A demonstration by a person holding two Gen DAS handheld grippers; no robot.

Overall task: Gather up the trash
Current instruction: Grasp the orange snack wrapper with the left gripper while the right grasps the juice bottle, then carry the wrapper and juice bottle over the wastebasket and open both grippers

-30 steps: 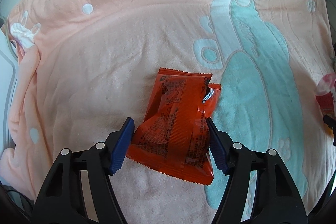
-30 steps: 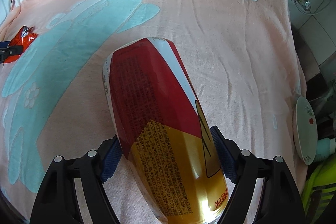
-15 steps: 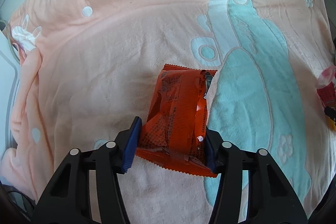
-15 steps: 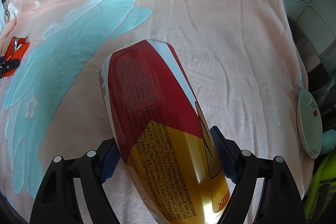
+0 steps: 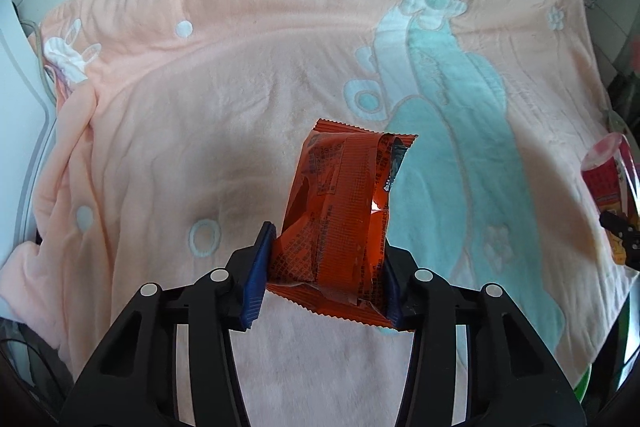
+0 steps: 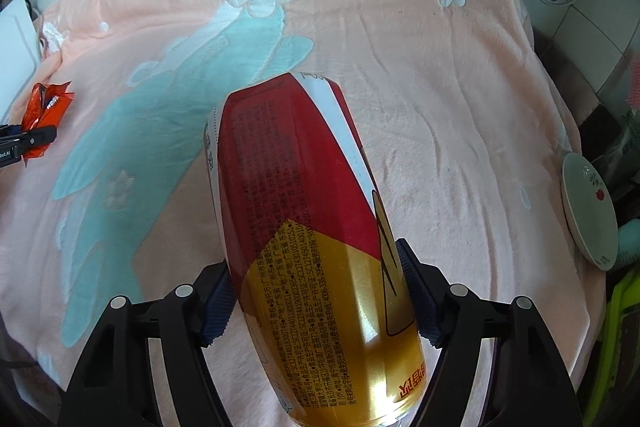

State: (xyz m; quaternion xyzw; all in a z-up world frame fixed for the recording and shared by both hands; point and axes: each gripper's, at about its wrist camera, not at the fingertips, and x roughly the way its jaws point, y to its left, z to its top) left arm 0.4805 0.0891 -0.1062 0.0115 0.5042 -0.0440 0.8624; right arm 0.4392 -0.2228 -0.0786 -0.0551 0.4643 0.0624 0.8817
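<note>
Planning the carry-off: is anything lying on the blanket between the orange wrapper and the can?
Nothing. In the right wrist view only bare blanket with its teal pattern lies between the orange wrapper, gripped by the left gripper, and the can in the right gripper.

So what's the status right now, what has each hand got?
Left hand-held gripper just closed on the orange snack wrapper. Right hand-held gripper just closed on the red-and-gold can. Both lifted off the peach blanket; nothing blocking.
</note>
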